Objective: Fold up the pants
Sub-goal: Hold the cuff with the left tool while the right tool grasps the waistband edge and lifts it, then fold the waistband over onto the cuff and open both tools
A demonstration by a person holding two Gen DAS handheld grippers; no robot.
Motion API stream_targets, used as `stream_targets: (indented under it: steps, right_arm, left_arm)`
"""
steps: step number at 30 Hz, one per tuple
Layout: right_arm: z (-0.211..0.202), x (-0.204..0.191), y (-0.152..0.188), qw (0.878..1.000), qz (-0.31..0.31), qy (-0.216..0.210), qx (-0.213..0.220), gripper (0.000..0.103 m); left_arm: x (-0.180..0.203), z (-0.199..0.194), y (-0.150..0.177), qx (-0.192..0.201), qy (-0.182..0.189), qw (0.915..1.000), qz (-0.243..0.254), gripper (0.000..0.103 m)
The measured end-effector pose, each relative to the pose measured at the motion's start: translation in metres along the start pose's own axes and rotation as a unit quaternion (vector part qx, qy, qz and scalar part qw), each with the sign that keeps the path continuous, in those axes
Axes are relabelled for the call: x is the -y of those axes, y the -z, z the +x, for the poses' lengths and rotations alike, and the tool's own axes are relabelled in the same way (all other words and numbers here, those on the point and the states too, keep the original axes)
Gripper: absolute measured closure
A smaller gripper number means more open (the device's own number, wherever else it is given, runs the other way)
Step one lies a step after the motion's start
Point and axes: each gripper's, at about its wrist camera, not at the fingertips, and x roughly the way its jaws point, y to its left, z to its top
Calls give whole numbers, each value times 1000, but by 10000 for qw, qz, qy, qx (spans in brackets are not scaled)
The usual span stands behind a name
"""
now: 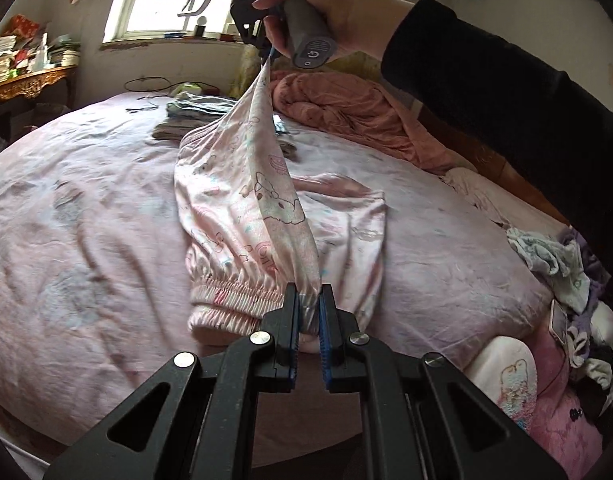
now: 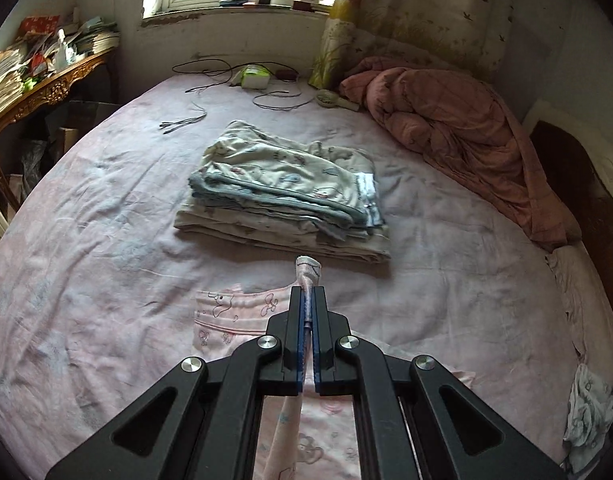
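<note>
1. Pale pink satin pants with cartoon print and a gathered elastic waistband [image 1: 242, 216]: lying mostly on the bed, one edge lifted off it and stretched taut between the two grippers; the rest sags onto the sheet beneath.
2. Left gripper [image 1: 309, 300]: black frame with blue pads, jaws nearly closed, pinching the pants at the waistband end of the raised edge.
3. Right gripper [image 2: 307, 300]: same build, jaws pressed almost together on a bunched corner of the pink fabric, which pokes out past the tips. In the left wrist view it is held high above the bed, the cloth hanging from it.
4. Right hand [image 1: 326, 12]: wrapped around the grey handle of the right gripper, sleeve black.
5. Round bed with wrinkled pink sheet [image 2: 86, 240]: carries all items listed.
6. Stack of folded cream and blue-grey printed clothes [image 2: 286, 196]: on the bed, just beyond the pants.
7. Crumpled salmon-pink quilt [image 2: 458, 132]: along the right side of the bed.
8. Dark cables [image 2: 210, 76]: loose near the bed's far edge.
9. Carved gilt wooden counter piled with papers [image 2: 46, 88]: left of the bed.
10. Heap of unfolded clothes [image 1: 566, 264]: at the bed's right edge.
</note>
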Motion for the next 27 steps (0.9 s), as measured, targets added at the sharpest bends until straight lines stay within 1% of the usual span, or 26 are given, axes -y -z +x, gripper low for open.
stream_targets:
  steps: [2,4,13,15,17,23,25,27]
  right_arm:
    - [4,27,9,9999,108,59,17,101]
    - [12,50,18,9997,230,90,-19,101]
    - [56,143,62,9939,1051,25,-347,101]
    - [60,159,70,9927,1150,76,-350,101]
    - [64,175,78,9916,1227,223,-335,101]
    - [92,214,108,9837,1701,-64,-573,101]
    - [98,224,117,9803,1869,-106,-623,101]
    - [103,234,123,9774,2003,-150,-658,101]
  left_arm:
    - [8,8,2,-73,72,9999,18,95]
    - [16,13,3,-108,63,9999,56,95]
    - [35,27,15,-323,-1,9991,263,95]
    - [40,30,18,-365,-13,9987,350,95]
    - [43,34,21,-419,1,9984,385,95]
    - [47,42,27,-587,29,9971,477,95]
    - [47,40,28,-572,54,9971,500,95]
    - [50,39,29,-558,38,9964,634,95]
